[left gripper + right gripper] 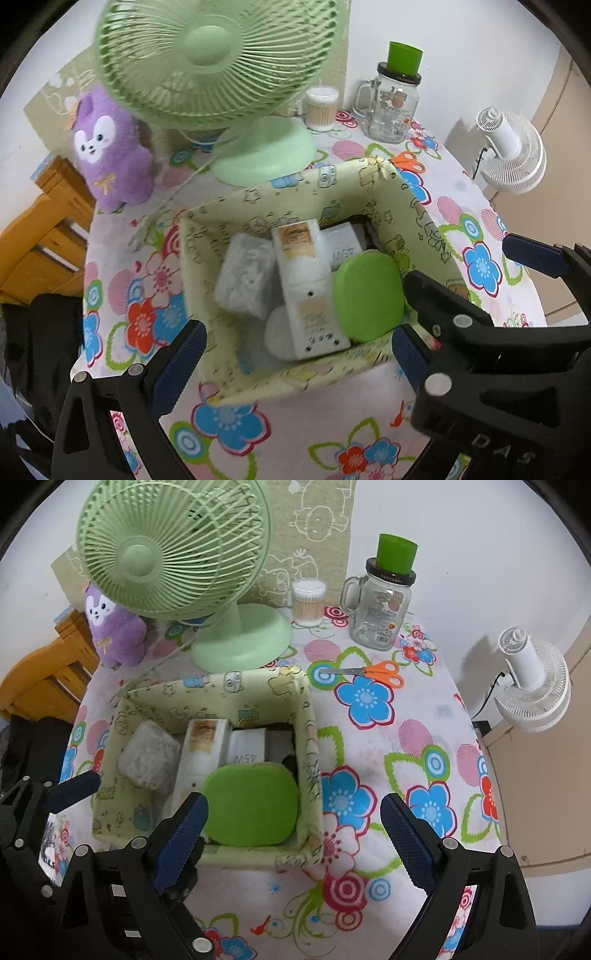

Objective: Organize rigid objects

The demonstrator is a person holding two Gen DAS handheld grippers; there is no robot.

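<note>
Worktop (388, 760): floral cloth, set against a white wall; pale green desk fan (173, 550) and purple plush toy (110, 627) along the far edge.
Fabric box (306, 738): near the worktop's middle, open-topped, printed cream lining.
Box contents: green flat case (251, 805) at the near right corner, leaning on the wall; white carton (299, 266) upright-ish in the middle; white bagged bundle (247, 277) at the left; pale box marked 45W (247, 751) at the back.
Scissors (373, 672): orange-handled, lying on the cloth past the box's far right corner, apart from it.
Glass mug jar (380, 609) and cotton swab tub (308, 602): far edge, right of the fan.
Left gripper (295, 354): fingers spread wide above the box's near wall, holding nothing.
Right gripper (295, 849): fingers wide apart over the box's near right corner, empty.
Step in hand, judged: clearing away from the box, next loose item likely the scissors.
Doing it well: approach from above, fingers across the blades near the pivot, close firmly, lift clear of the box wall, lower into the gap behind the green case.
</note>
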